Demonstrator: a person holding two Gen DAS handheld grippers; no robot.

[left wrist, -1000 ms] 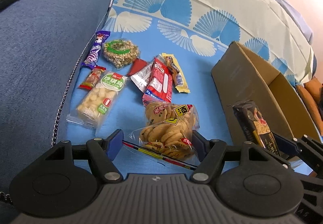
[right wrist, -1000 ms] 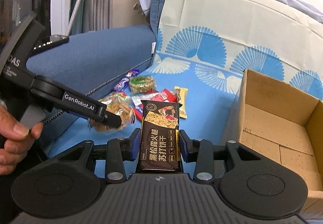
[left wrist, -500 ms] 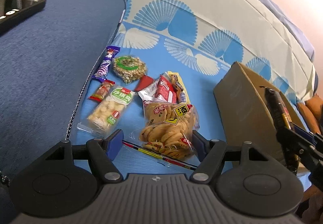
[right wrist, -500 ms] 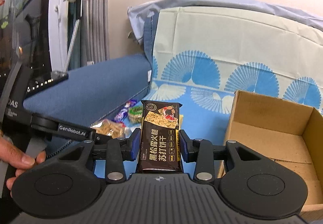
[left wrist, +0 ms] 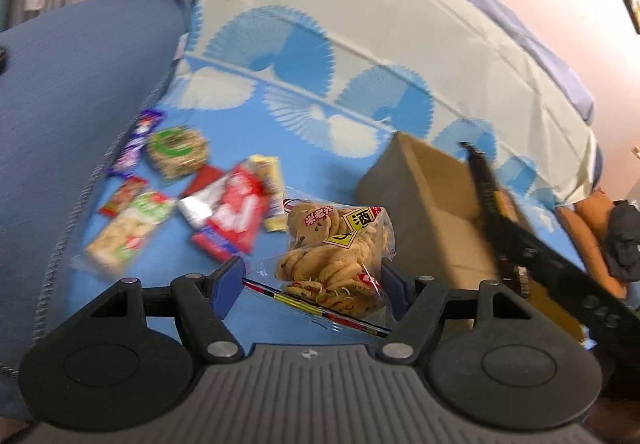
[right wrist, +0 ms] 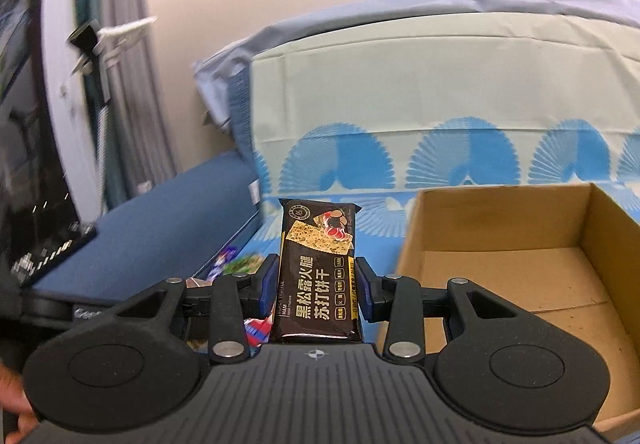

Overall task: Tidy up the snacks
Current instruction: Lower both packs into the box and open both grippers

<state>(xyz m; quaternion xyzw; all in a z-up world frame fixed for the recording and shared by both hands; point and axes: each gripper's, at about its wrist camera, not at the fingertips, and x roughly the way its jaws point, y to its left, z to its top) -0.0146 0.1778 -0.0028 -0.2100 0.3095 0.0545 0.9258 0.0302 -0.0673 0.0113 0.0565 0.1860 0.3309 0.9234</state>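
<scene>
My left gripper point(left wrist: 310, 280) is shut on a clear bag of cookies point(left wrist: 332, 244), which hangs above the blue fan-print mat point(left wrist: 320, 147). On the mat to the left lie loose snacks: a red packet point(left wrist: 236, 215), a green-labelled pack point(left wrist: 132, 228), a round green-ringed bundle point(left wrist: 176, 151) and a purple bar point(left wrist: 136, 143). My right gripper point(right wrist: 316, 280) is shut on a dark cracker packet point(right wrist: 316, 244) that stands upright between the pads. The open cardboard box point(right wrist: 504, 191) is just right of it. In the left wrist view the packet point(left wrist: 478, 171) shows edge-on over the box point(left wrist: 432, 211).
A blue sofa cushion point(left wrist: 60, 103) borders the mat on the left, with a dark phone point(right wrist: 44, 248) lying on it. Orange and dark items point(left wrist: 592, 228) sit at the far right. A person's hand point(right wrist: 12, 404) shows at the lower left of the right wrist view.
Both grippers have risen. The cookie bag has come up off the mat with the left gripper. The right gripper has levelled out and carried the cracker packet closer to the box.
</scene>
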